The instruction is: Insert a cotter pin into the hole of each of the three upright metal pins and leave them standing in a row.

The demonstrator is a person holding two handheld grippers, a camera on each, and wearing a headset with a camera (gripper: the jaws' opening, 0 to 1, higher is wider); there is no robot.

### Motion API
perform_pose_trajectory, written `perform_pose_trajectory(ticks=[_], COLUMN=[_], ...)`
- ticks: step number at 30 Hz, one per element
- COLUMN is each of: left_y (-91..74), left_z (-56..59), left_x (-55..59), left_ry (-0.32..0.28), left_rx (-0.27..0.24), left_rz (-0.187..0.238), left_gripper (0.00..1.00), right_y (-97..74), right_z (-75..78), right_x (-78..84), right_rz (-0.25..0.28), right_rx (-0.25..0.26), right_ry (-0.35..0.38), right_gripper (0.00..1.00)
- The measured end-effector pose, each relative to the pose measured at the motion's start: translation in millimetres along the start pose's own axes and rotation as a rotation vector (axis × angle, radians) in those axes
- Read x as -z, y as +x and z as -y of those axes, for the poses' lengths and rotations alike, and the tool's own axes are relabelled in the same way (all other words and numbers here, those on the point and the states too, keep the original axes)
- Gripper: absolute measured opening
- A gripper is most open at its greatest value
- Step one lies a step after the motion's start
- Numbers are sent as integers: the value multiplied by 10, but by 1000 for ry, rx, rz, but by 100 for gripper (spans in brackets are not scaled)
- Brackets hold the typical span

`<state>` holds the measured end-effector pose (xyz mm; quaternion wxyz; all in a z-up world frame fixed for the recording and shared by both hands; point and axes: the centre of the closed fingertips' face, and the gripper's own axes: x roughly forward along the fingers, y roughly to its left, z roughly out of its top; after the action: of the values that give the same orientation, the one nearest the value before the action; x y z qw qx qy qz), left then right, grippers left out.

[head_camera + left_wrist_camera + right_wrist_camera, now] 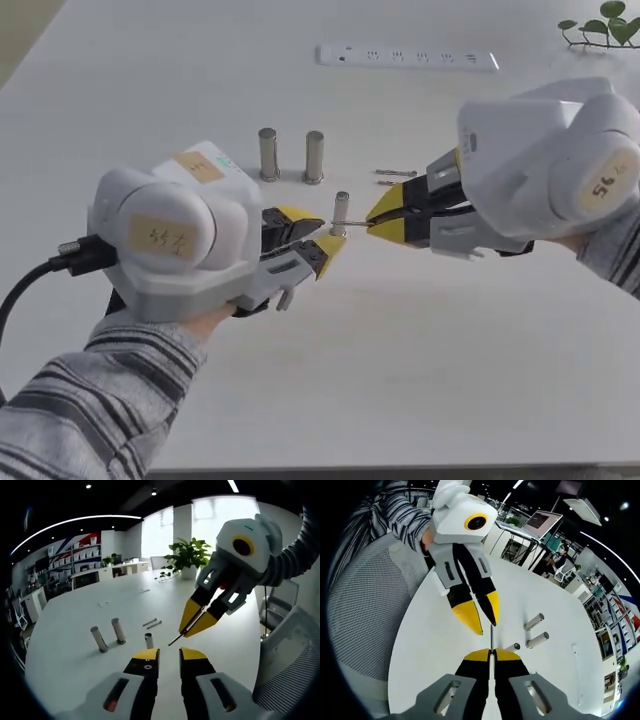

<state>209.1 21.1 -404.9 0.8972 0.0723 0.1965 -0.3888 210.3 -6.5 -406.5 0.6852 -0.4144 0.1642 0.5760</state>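
Work surface: plain white tabletop (420, 350) in an open-plan office, shelving and desks behind.

Status:
- My right gripper (372, 219) is clamped on a thin straight steel cotter pin (353, 222). It is held approx. horiz., free end aimed at the short upright grey metal pin (341, 208) and just beside it.
- My left gripper (322, 240) has its jaws parted w/ nothing between them. Its tips sit just beside the short pin, opposite the cotter pin. I can't tell whether they touch it.

Risks (my judgement):
1. The short pin looks unsupported. If the cotter tip misses the cross-hole and pushes on the wall, the pin could tip or slide. The hole is too small to make out, so alignment is unconfirmed.
2. The cotter pin is gripped at one end only, so side load could pivot or bend it.
3. Left jaws closing off-centre could knock the pin over.

Surroundings:
- Two taller polished steel cylinders (268, 153) stand upright side by side behind the short pin, apart from it.
- Two spare cotter pins (397, 173) lie flat to their right.
- A white power strip (407, 56) and a green leafy plant (600, 25) sit at the far edge.
- Nothing stands between cotter tip and short pin.
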Motion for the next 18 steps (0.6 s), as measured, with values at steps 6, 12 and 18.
perform_pose_trajectory(ticks=[6,12,18], left_y=[44,148,250], left_z=[-73,-111,-154], left_x=[33,78,110], left_ry=[-10,30,10], left_rx=[-33,-57,-75], left_rz=[4,3,4], left_gripper=[21,23,24], right_y=[9,13,41], right_z=[70,141,254], right_x=[104,233,376], right_rz=[-7,-22,-33], right_rx=[22,39,54], right_ry=[38,82,119], right_gripper=[0,0,0])
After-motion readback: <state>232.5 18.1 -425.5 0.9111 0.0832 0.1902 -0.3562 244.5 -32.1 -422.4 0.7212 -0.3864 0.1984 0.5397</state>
